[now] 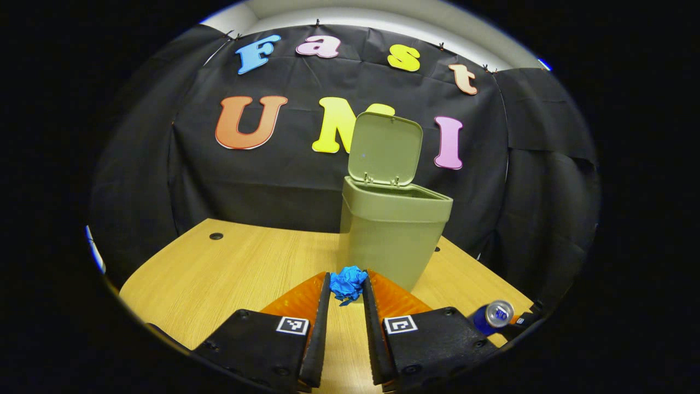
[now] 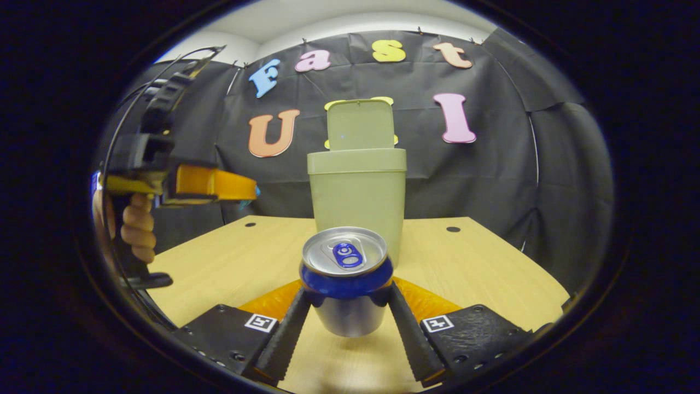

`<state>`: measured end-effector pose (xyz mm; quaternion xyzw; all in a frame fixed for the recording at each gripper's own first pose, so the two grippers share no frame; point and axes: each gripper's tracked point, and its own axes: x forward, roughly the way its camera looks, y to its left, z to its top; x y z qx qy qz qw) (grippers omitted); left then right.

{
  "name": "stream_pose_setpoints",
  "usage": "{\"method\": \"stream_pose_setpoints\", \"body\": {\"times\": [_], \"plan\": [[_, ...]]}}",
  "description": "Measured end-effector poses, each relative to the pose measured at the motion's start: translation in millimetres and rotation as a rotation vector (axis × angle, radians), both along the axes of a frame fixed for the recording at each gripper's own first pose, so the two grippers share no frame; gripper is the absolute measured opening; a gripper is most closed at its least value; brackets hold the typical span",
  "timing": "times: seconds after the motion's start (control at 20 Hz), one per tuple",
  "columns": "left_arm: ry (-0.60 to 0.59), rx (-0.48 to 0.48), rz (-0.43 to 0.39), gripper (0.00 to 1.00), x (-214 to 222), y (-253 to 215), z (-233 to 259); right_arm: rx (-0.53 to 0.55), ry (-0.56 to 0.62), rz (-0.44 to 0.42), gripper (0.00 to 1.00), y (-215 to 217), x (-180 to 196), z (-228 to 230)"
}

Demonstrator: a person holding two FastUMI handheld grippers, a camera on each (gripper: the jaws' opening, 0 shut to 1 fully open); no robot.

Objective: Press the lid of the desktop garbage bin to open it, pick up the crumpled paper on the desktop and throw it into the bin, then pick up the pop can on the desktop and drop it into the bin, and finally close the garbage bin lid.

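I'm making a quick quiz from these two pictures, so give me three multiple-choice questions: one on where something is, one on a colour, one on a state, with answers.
1. Where is the crumpled paper?
A. inside the bin
B. between the jaws of the left gripper
C. lying on the desk beside the can

2. What colour is the crumpled paper?
A. blue
B. white
C. yellow

3. How does the bin lid stand?
A. shut flat
B. taken off and lying on the desk
C. swung up, open

Answers:
1 B: in the left gripper view the paper sits pinched between the two jaws, in front of the bin.
2 A: it shows bright blue against the wooden desk.
3 C: the lid stands upright behind the bin's open mouth in both views, while the right gripper holds the pop can.
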<state>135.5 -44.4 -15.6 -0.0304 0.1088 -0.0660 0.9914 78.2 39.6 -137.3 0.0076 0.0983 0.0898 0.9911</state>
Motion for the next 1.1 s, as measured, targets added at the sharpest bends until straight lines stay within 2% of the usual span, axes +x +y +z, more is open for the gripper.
{"method": "stream_pose_setpoints", "body": {"times": [0.35, 0.6, 0.8, 1.0, 1.05, 1.1], "plan": [[-0.097, 0.099, -0.094, 0.36, 104.2, -55.4, 65.3, -0.001, 0.047, -0.011, 0.82, -21.7, 18.5, -19.7], [-0.102, 0.088, -0.101, 0.35, 149.8, -79.9, 84.8, 0.032, 0.099, 0.004, 0.81, -26.8, 23.9, -31.6], [-0.072, 0.074, -0.091, 0.35, 181.0, -86.5, 82.1, 0.036, 0.091, 0.000, 0.81, -31.1, 22.7, -30.8], [-0.013, 0.066, -0.090, 0.36, 192.7, -86.1, 60.1, 0.055, 0.102, -0.001, 0.81, -32.6, 22.9, -32.3], [-0.005, 0.053, -0.089, 0.42, 193.7, -86.4, 57.1, 0.057, 0.106, -0.002, 0.81, -33.1, 23.9, -33.3], [0.001, 0.049, -0.082, 0.37, 193.4, -85.1, 54.9, 0.057, 0.107, 0.002, 0.81, -32.6, 23.6, -33.4]]}}
